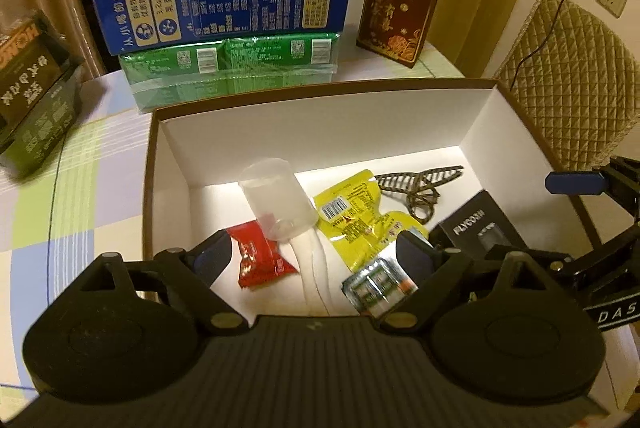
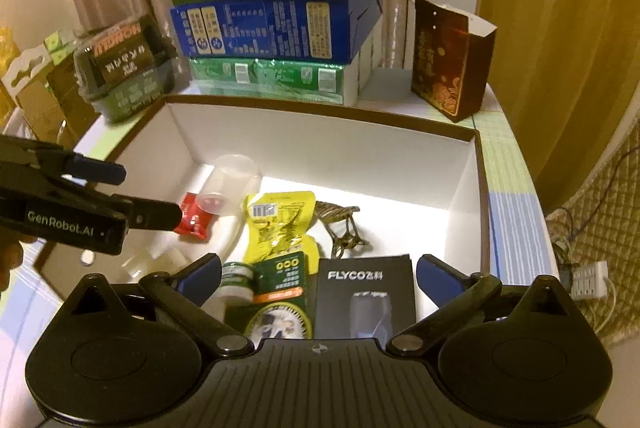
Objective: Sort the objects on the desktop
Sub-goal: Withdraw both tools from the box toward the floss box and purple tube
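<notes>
Below, both tongs spread empty, left tongs [image 1: 316,256] over red packet [image 1: 262,260], right tongs [image 2: 320,276] over black box [image 2: 364,300].

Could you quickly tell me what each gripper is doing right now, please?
Left gripper: open, holding nothing, above the box.
Right gripper: open wide, holding nothing.

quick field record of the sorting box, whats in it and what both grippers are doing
container: open white-lined box
contents: clear plastic cup, red packet, yellow snack pouch, hair claw, black FLYCO box, green packet
left gripper: jaws open, nothing held
right gripper: jaws open, nothing held
behind box: stacked milk cartons, dark gift bag
</notes>
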### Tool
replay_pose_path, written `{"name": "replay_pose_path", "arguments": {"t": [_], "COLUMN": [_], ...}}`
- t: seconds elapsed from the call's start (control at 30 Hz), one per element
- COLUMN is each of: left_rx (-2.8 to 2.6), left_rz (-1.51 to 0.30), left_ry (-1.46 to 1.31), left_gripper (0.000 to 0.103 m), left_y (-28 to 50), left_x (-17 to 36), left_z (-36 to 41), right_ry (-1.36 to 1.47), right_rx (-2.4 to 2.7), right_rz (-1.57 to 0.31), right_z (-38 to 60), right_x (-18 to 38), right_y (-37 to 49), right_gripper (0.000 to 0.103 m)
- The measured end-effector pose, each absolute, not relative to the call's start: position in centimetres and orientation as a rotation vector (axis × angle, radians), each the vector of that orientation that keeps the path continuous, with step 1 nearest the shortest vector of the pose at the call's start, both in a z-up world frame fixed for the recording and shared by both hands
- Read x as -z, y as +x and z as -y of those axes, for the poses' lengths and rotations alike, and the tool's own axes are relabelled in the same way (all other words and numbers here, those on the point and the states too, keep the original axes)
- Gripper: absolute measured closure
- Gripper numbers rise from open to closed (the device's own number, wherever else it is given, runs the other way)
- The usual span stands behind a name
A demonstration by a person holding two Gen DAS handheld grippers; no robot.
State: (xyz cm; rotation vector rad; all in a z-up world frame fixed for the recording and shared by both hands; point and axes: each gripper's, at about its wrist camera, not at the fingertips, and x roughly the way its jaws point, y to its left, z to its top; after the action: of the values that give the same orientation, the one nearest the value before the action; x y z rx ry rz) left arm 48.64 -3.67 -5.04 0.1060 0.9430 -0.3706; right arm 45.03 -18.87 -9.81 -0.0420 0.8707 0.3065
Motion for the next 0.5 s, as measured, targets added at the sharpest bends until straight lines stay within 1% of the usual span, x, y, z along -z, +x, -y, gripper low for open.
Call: {"name": "replay_pose_path", "arguments": {"t": [0.5], "left_rx": [0.39], "left_rz": [-0.879], "left_ry": [0.112], "left_gripper": [0.016], "left_y": [41.6], "left_x": [1.3], "left_z": [2.2], "right_ry": [-0.009], "right_rx": [-0.289], "right_rz": [-0.783], "right_z": [17.8], "right_x": [6.4], "right_y": [38.3], "right_gripper": [0.002]}}
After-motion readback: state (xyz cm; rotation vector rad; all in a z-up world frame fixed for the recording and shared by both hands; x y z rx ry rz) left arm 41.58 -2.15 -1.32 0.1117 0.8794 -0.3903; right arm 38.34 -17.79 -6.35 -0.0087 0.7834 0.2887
